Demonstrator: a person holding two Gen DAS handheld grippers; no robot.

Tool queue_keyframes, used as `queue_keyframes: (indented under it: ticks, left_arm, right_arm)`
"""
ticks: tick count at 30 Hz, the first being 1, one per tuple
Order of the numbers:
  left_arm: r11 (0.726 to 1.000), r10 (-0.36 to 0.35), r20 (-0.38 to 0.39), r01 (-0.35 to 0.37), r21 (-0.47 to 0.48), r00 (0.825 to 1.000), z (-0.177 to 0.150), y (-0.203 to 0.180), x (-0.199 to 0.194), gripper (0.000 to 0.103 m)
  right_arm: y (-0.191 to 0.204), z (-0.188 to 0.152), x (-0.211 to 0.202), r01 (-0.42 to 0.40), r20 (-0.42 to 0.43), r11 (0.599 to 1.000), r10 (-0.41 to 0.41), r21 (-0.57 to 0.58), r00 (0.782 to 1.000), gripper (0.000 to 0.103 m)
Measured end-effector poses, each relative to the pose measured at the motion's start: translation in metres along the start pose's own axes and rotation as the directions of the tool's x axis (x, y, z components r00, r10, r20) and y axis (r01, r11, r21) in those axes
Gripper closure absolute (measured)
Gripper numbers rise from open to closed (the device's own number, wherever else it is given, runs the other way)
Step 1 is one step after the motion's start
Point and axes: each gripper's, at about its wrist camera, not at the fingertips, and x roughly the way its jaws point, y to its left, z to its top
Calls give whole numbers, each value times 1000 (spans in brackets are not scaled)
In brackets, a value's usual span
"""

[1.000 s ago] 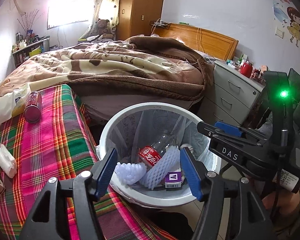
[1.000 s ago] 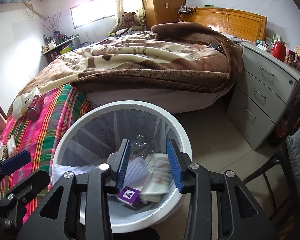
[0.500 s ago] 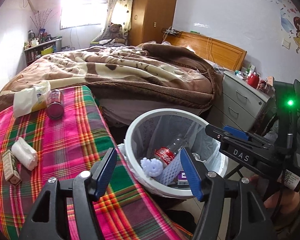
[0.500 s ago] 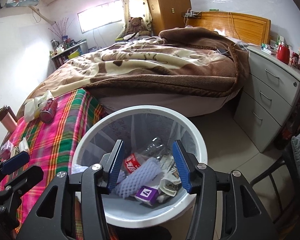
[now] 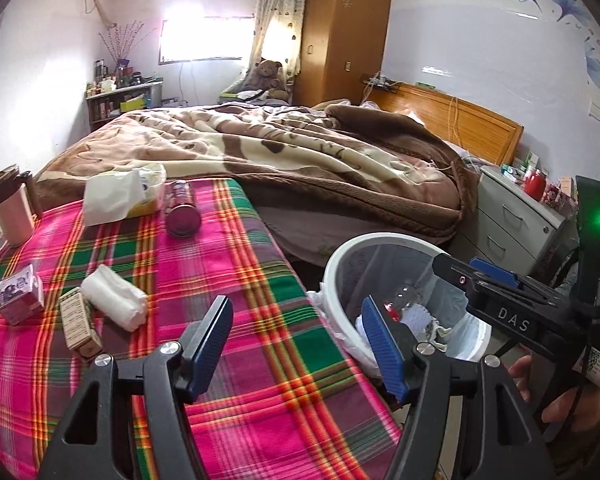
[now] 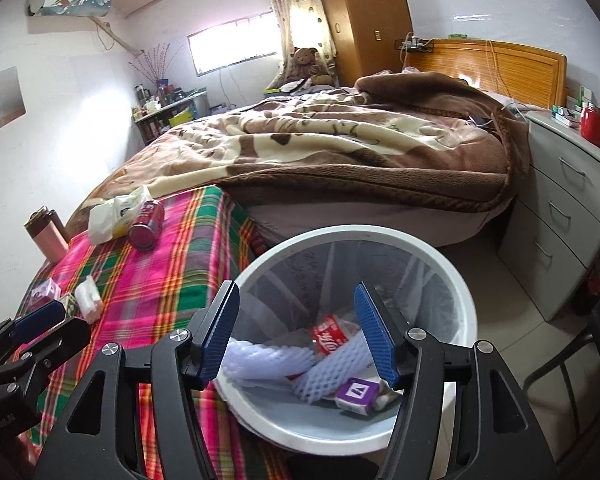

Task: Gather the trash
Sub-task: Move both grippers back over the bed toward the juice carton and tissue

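Bedroom, rumpled brown fleece blanket [image 5: 300,152] on bed. Plaid-clothed counter [image 5: 228,280] carrying soft white wad [image 5: 114,302], small cardboard boxes [image 5: 78,324], red can [image 5: 182,208] lying flat. Round white bin [image 6: 340,436] alongside, foam netting inside. Left gripper [image 5: 296,344] half-open, empty. Right gripper [image 6: 296,332] just widening over bin, empty.

Empty right gripper [image 6: 296,330] over trash bin [image 6: 456,280]

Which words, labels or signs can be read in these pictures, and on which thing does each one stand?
"DAS": white letters on the right gripper.
White triangle sign: on the purple box in the trash bin.
Red bottle label in the bin: white script, too distorted to read.
Small boxes and can on the plaid cloth: print too blurred to read.
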Motion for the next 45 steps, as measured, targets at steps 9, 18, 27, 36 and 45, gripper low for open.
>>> queue_keyframes:
  ticks: [9, 18, 27, 36, 45]
  left_arm:
    - [995, 74, 5, -73, -67, 997, -6, 41, -7, 34]
    - [976, 161, -16, -162, -147, 987, -18, 92, -11, 33]
    - [939, 245, -72, -255, -230, 967, -32, 144, -9, 33]
    - [914, 294, -100, -310, -261, 951, -36, 186, -9, 32]
    - [904, 301, -119, -323, -279, 946, -37, 222, -10, 31]
  right_arm:
    - [26, -2, 8, -54, -9, 998, 53, -30, 999, 41]
    - [62, -3, 22, -120, -31, 988, 117, -101, 993, 39]
    - [100, -5, 44, -191, -80, 964, 178, -186, 981, 36]
    - [143, -10, 67, -260, -158, 931, 224, -258, 962, 36]
    - [190, -18, 88, -330, -239, 883, 260, -333, 936, 36]
